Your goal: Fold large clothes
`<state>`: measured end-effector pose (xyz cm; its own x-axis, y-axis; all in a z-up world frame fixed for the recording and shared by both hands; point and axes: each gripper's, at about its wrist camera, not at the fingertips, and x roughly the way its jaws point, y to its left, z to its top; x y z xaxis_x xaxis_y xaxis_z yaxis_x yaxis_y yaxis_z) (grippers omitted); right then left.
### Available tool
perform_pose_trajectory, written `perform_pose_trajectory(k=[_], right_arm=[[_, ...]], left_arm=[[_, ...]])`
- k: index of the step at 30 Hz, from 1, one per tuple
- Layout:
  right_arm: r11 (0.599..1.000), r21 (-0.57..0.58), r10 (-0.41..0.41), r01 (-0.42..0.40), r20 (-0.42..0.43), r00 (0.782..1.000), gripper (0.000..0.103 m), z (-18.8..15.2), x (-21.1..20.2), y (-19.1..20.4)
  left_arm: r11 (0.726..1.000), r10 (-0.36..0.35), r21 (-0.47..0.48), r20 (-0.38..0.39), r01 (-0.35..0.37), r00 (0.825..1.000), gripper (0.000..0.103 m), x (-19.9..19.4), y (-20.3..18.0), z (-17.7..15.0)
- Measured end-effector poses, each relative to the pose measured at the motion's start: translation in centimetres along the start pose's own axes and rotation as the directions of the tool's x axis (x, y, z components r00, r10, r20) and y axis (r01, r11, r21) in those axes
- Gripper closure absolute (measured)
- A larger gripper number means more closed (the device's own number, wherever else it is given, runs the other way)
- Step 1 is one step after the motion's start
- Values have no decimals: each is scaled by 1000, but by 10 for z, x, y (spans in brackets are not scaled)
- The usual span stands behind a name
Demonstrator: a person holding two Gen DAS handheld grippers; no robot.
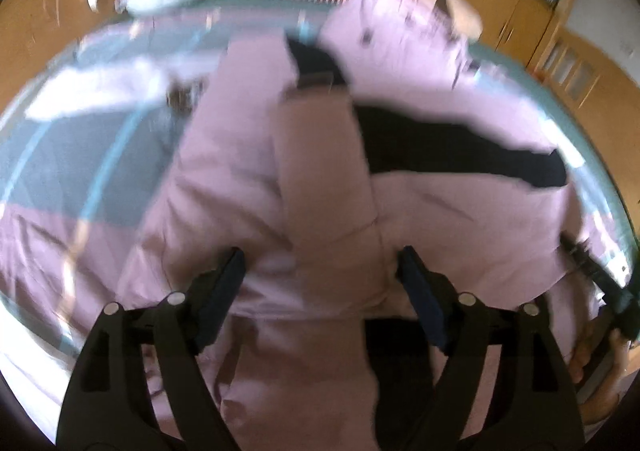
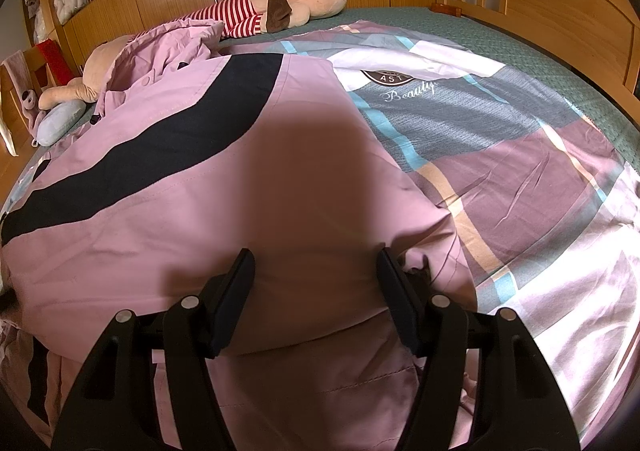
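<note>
My pink jacket [image 2: 168, 179] lies spread on the bed [image 2: 500, 39] so its panels can fold flat; my left gripper [image 1: 322, 291] and right gripper [image 2: 316, 291] hover over it, fingers parted, apparently gripping nothing, though the left view is blurred

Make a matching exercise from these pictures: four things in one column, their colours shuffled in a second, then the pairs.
Things:
1. jacket
2. plush toy's shirt
3. neck pillow
4. headboard

Colours:
A. light blue
B. pink with a black band
C. light brown wood
D. red and white stripes

Pairs: 1-B, 2-D, 3-A, 4-C
</note>
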<state>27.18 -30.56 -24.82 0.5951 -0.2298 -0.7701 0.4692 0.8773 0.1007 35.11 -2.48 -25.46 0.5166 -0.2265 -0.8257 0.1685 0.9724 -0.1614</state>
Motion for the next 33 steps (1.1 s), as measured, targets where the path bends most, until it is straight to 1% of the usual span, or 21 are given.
perform_pose_trajectory(k=[3,8,9,10,11,12,13,14,15,17,18,20,21,23,24,25,28,30,31,32,33], right_arm=[[1000,0,0,0,0,1000,38,0,0,0],[1000,3,1,-1,-6,1000,37,2,-1,0],[1000,5,-8,8,10,1000,36,4,-8,2],[1000,13,-25,24,47,999,35,4,-18,3],[998,17,-66,64,139,988,34,4,-37,8],[996,5,-91,92,237,967,25,5,-57,17],[995,-16,-88,97,293,952,17,6,-69,26],[994,-59,-67,92,337,939,5,10,-80,42],[992,-101,-42,80,334,942,4,14,-82,55],[978,-210,43,9,241,969,4,29,-71,90],[970,-242,80,-31,195,978,4,34,-63,106],[955,-281,128,-89,124,984,7,41,-46,131],[944,-314,132,-102,76,988,8,41,-32,149],[930,-344,133,-130,-14,991,11,39,-6,169],[930,-342,118,-134,-68,991,11,36,10,176],[934,-342,71,-103,-106,992,11,30,28,183],[923,-380,17,-52,-94,995,10,25,43,192],[922,-382,20,-65,-120,993,10,29,43,191],[925,-370,44,-88,-125,991,11,33,37,189],[930,-352,74,-106,-104,992,11,34,26,183],[938,-328,110,-116,-38,993,11,36,10,175]], left_arm=[[999,-24,-26,-12,24,1000,20,-1,5,4],[999,-16,-33,1,16,1000,21,-8,3,4],[999,-13,-31,-3,13,1000,21,-8,3,5],[999,-14,-37,-6,14,1000,21,-9,3,5],[998,-22,-60,-2,22,1000,21,-12,6,6],[996,-28,-87,8,29,1000,21,-17,9,8],[992,-27,-123,38,32,999,23,-26,12,10],[991,-22,-133,61,30,998,23,-34,13,11],[991,-15,-132,87,26,996,22,-43,13,13],[991,6,-135,132,12,991,22,-59,13,17],[990,11,-142,142,10,990,21,-65,14,18],[988,8,-152,142,14,990,20,-72,15,18],[988,6,-154,139,15,990,20,-74,18,17],[988,21,-157,125,-1,992,20,-74,21,16],[987,27,-159,117,-8,993,20,-73,22,16],[987,31,-162,109,-13,994,20,-72,25,15],[979,34,-201,62,-21,997,20,-65,38,15],[975,22,-223,46,-11,999,20,-60,43,15],[974,16,-228,43,-6,999,20,-60,44,15],[974,13,-229,42,-3,999,20,-60,44,15],[975,13,-224,45,-3,999,20,-61,43,15]])
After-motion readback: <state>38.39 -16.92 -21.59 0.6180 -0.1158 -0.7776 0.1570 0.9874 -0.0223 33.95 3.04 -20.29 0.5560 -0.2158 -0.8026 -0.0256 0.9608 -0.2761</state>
